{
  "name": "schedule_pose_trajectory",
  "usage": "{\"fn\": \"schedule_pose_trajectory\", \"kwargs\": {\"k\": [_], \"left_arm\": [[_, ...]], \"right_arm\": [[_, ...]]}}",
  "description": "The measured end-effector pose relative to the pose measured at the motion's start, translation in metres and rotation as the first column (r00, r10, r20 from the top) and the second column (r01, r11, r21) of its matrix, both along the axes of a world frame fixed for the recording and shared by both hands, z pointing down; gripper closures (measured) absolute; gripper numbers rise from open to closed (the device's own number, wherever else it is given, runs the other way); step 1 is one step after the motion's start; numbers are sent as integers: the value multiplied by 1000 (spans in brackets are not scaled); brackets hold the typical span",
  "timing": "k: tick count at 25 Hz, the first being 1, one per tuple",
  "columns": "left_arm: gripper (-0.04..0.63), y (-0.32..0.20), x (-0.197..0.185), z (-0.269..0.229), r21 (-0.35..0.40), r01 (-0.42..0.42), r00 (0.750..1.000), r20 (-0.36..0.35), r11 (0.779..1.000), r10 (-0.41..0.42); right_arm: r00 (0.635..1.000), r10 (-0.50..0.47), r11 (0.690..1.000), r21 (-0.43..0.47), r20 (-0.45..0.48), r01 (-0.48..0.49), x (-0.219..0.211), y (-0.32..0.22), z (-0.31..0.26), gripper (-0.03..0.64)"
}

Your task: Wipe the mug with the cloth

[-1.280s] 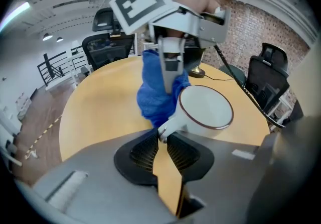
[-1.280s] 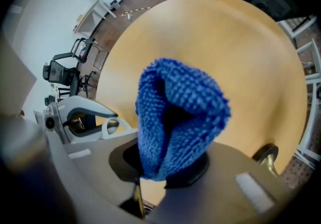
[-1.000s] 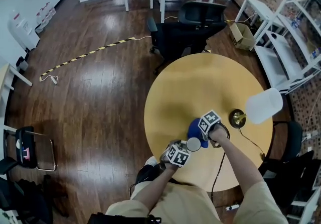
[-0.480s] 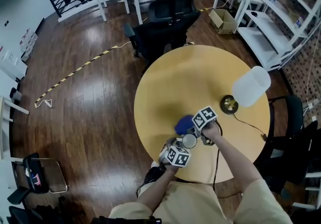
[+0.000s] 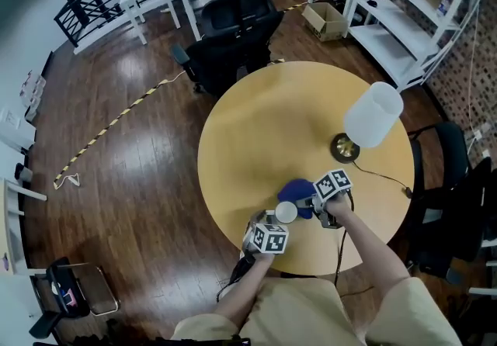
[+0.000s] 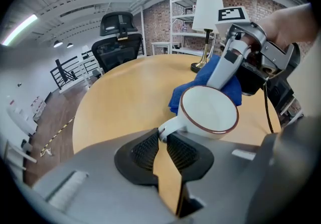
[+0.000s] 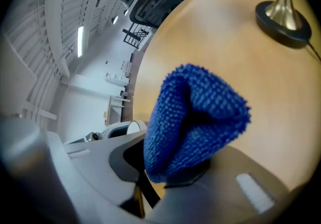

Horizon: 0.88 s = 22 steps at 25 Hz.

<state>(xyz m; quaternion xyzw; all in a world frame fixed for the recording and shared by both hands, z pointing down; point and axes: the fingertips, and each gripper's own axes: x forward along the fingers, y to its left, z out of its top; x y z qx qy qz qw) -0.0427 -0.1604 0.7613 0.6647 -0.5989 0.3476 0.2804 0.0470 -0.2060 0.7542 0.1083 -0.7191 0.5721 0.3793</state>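
Mug (image 6: 209, 112): white, dark red rim, totally empty inside, just bare white. Tipped so the mouth faces the left gripper's camera, sitting over the near part of the round wooden table (image 5: 256, 127), between the two grippers; can't tell whether resting on the wood or lifted off it. Left gripper (image 6: 161, 140) clamped on the mug's handle, jaws nearly together with only the thin white loop squeezed between the black ribbed pads. Right gripper (image 7: 165, 178) shut on the blue cloth (image 7: 193, 117), jaws close with a fat bunched fold of it sticking out past the tips and hiding most of the pads. From the left gripper view, cloth (image 6: 200, 80) bunched right behind the far side of the mug, looks like touching, not 100% sure though. Same story from the head view: mug (image 5: 286, 212) just right of the left gripper (image 5: 268, 237), cloth (image 5: 295, 191) just past it, right gripper (image 5: 330, 189) to the right. Count-wise: one mug, one cloth, two grippers, one table. Also one lamp (image 5: 371, 115) with a white shade and brass base over on the right side of the table, well apart from the mug, and a black office chair (image 5: 229, 42) tucked at the far edge.
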Motion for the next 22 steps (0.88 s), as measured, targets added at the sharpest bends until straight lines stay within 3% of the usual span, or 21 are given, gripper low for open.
{"fn": "schedule_pose_trajectory", "kwargs": {"k": [4, 8, 10, 12, 14, 15, 20, 22], "left_arm": [[555, 3, -3, -1, -4, 12, 1000, -1, 1000, -12], [555, 7, -5, -3, -10, 25, 1000, -1, 1000, -25], [555, 8, -6, -3, -12, 30, 1000, 1, 999, -30], [555, 8, -8, -4, -12, 33, 999, 4, 999, -33], [554, 8, -8, -4, -14, 35, 999, 4, 999, -35], [554, 9, -7, -4, -16, 34, 999, 1, 999, -34], [547, 11, -4, -5, -37, -56, 998, -18, 998, 56], [545, 12, -2, -4, -57, -121, 992, -25, 991, 120]], "right_arm": [[995, 14, 1000, 17, 94, -15, 8, 16, -3, 561], [973, -130, 978, 186, 189, 95, 12, 40, -9, 561], [948, -273, 926, 310, 163, 214, 13, 60, -6, 561], [906, -417, 826, 443, 69, 347, 12, 76, -3, 561], [875, -483, 731, 533, -38, 427, 9, 84, 0, 561], [871, -485, 706, 555, -75, 441, 8, 84, 1, 561], [891, -416, 667, 605, -181, 434, 19, 61, 1, 560], [875, -426, 629, 619, -231, 470, 23, 47, -1, 560]]}}
